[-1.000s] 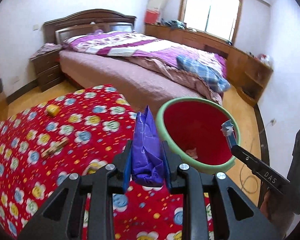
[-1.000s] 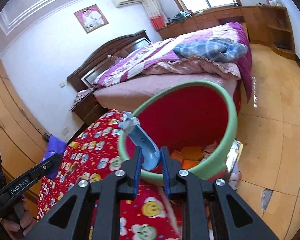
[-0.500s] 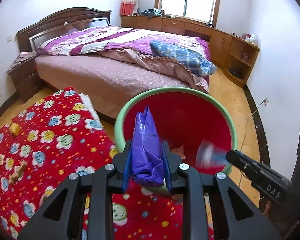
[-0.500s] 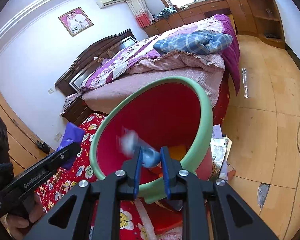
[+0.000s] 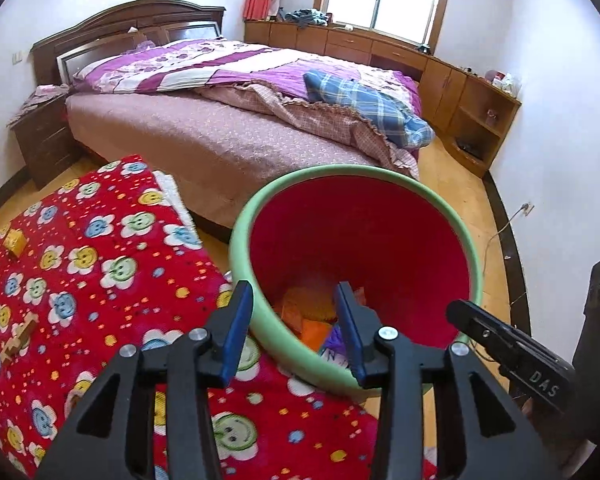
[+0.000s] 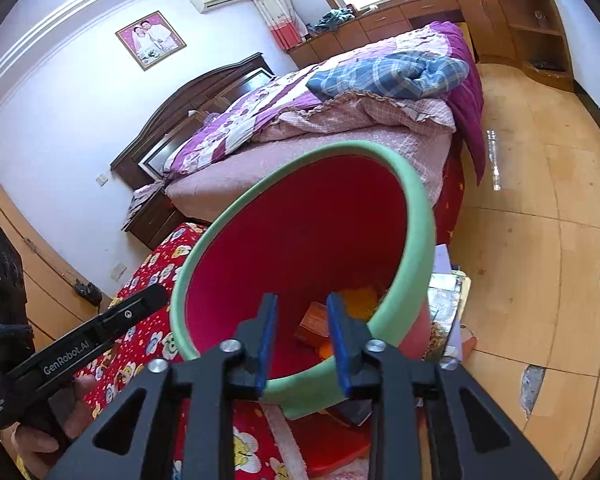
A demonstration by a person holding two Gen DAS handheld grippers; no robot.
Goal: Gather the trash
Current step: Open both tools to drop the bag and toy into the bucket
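A red bin with a green rim [image 5: 340, 171] stands beside the red flowered cloth [image 5: 100, 264]. My left gripper [image 5: 294, 312] hangs over its near rim, jaws opening, nothing between them. The purple wrapper [image 5: 331, 342] lies inside the bin among orange scraps [image 5: 314, 330]. My right gripper [image 6: 302, 322] is over the same bin [image 6: 416, 216], jaws opening and empty. An orange box [image 6: 314, 322] lies on the bin's bottom. The blue piece is out of sight. Each gripper shows in the other's view, the right gripper [image 5: 500, 344] and the left gripper [image 6: 100, 332].
On the cloth lie a yellow cube [image 5: 14, 242] and a small wooden piece [image 5: 18, 338]. A bed [image 5: 220, 132] stands behind the bin. Papers [image 6: 446, 296] lie on the wooden floor by the bin. A hand [image 6: 40, 436] holds the left gripper.
Both grippers moved over the bin and opened. The purple wrapper left the left jaws and now lies in the bin. The blue piece left the right jaws.
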